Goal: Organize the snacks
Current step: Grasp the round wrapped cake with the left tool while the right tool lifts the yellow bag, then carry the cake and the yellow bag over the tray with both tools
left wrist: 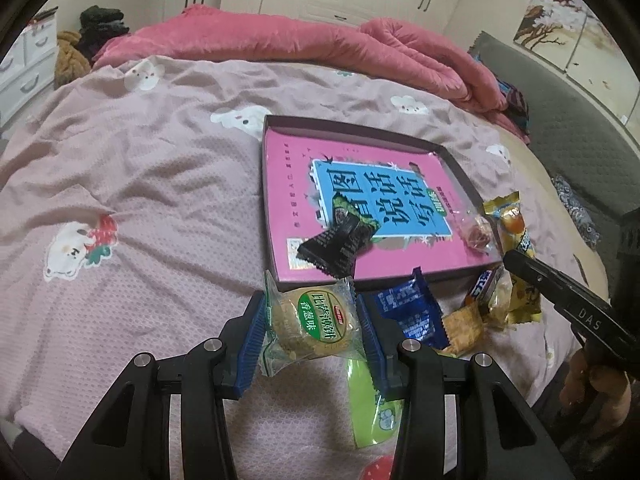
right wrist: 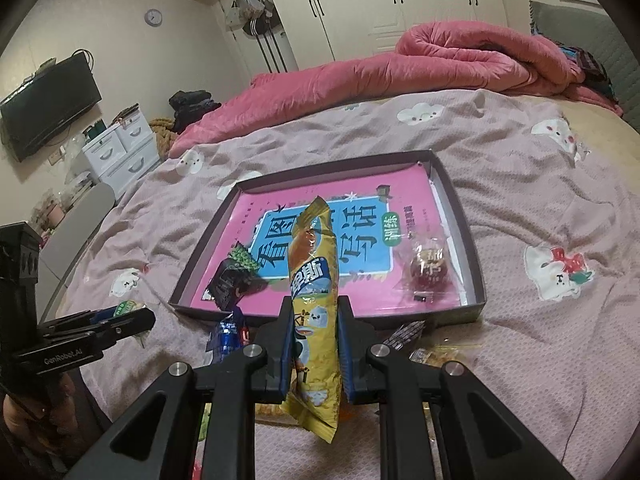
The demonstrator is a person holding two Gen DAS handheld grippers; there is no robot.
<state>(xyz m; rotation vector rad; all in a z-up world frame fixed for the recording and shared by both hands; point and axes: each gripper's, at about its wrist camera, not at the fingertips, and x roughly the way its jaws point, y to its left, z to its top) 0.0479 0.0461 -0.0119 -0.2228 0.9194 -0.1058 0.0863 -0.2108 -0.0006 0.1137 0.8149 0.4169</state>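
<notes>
1. Clamped in the left gripper [left wrist: 310, 332], a round biscuit packet [left wrist: 310, 322] hangs just short of the tray's [left wrist: 276, 200] near rim.
2. Right gripper [right wrist: 314, 350] pinches the long yellow snack [right wrist: 314, 280], its long axis pointing at the tray ahead.

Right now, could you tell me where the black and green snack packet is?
The black and green snack packet lies inside the shallow box, at its near left corner in both wrist views, on the pink book.

The right claw [right wrist: 313, 344] grips a yellow snack packet [right wrist: 314, 312] upright above the bed [right wrist: 540, 208], near the tray [right wrist: 466, 216].
</notes>
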